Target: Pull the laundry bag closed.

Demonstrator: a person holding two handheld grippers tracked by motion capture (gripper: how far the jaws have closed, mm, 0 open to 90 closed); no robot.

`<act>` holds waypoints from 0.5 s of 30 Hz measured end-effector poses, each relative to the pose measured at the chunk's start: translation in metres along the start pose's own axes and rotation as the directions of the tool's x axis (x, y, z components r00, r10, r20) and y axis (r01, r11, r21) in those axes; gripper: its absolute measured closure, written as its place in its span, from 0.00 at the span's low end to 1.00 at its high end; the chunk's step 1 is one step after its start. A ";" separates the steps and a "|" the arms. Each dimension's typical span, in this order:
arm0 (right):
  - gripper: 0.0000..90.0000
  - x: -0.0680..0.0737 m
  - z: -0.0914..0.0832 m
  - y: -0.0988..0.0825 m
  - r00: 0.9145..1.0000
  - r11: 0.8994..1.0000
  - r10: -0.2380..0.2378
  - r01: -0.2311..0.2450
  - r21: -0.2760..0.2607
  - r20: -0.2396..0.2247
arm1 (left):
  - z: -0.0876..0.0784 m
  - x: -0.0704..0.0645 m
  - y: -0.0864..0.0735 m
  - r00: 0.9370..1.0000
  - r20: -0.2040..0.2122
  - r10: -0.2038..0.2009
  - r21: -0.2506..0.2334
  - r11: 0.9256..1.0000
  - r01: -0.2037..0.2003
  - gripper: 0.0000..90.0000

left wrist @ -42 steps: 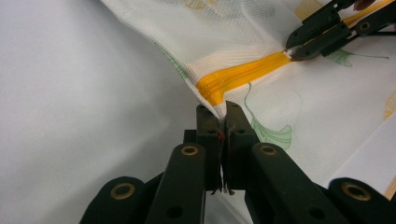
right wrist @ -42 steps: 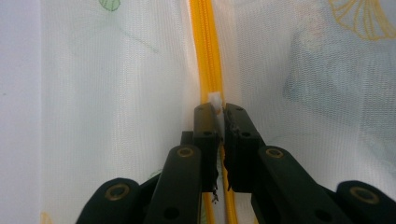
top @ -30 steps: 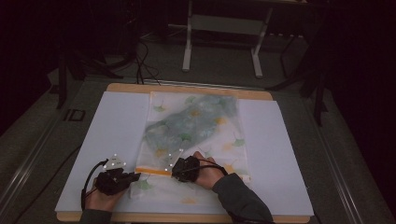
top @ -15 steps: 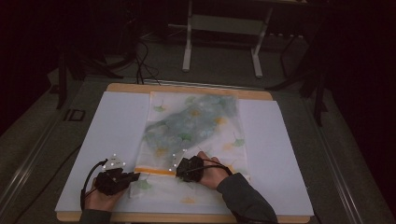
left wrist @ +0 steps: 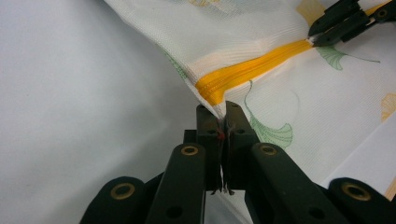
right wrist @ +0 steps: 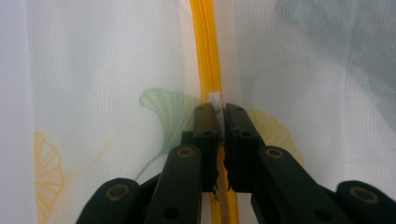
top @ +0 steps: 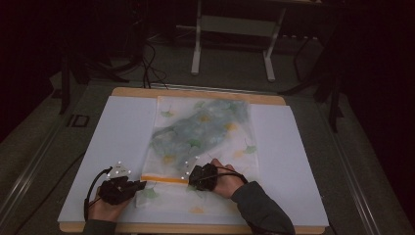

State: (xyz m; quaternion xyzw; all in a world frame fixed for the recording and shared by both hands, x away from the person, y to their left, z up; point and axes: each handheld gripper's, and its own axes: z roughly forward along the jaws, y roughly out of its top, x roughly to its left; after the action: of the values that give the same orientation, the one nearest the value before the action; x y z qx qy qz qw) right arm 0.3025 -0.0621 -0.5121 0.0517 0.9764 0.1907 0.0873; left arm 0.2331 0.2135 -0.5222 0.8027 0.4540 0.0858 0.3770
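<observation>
A sheer mesh bag (top: 205, 127) printed with ginkgo leaves lies flat on the white mat, with dark cloth inside its far part. An orange zipper (top: 164, 179) runs across its near end. My left gripper (top: 142, 185) is shut on the bag's edge at the zipper's left end, where the pinched fabric shows between its jaws (left wrist: 222, 108). My right gripper (top: 190, 180) sits on the zipper line farther right. It is shut on the small white zipper pull (right wrist: 215, 99), with the orange zipper (right wrist: 205, 46) stretching away ahead of it.
A white mat (top: 112, 142) covers the wooden table (top: 195, 93). Beyond the far edge stand a metal frame's legs (top: 196, 49) and cables on a dark floor. Bare mat lies on both sides of the bag.
My right gripper has slid slightly to the right along the zipper, so a little more orange shows between the two grippers. The left gripper has stayed put.
</observation>
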 end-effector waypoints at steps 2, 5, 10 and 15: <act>0.94 0.000 -0.001 -0.001 1.000 1.000 -0.001 0.001 0.008 0.001 | 0.000 0.000 0.000 1.000 0.000 -0.001 0.001 1.000 0.001 0.97; 0.94 -0.002 -0.002 -0.003 1.000 1.000 -0.001 0.001 0.011 0.000 | 0.000 0.000 0.000 1.000 -0.001 -0.002 -0.001 1.000 0.002 0.97; 0.94 -0.003 -0.003 -0.007 1.000 1.000 0.007 -0.007 0.015 0.002 | -0.001 0.001 0.000 1.000 -0.001 -0.003 -0.001 1.000 0.003 0.97; 0.94 -0.004 -0.005 -0.009 1.000 1.000 0.006 -0.006 0.020 0.002 | -0.001 0.001 0.000 1.000 -0.002 -0.003 -0.001 1.000 0.003 0.97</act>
State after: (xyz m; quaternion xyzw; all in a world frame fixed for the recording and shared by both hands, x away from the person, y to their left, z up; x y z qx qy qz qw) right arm 0.3048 -0.0728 -0.5108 0.0557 0.9780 0.1813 0.0871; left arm 0.2331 0.2143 -0.5220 0.8019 0.4554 0.0861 0.3770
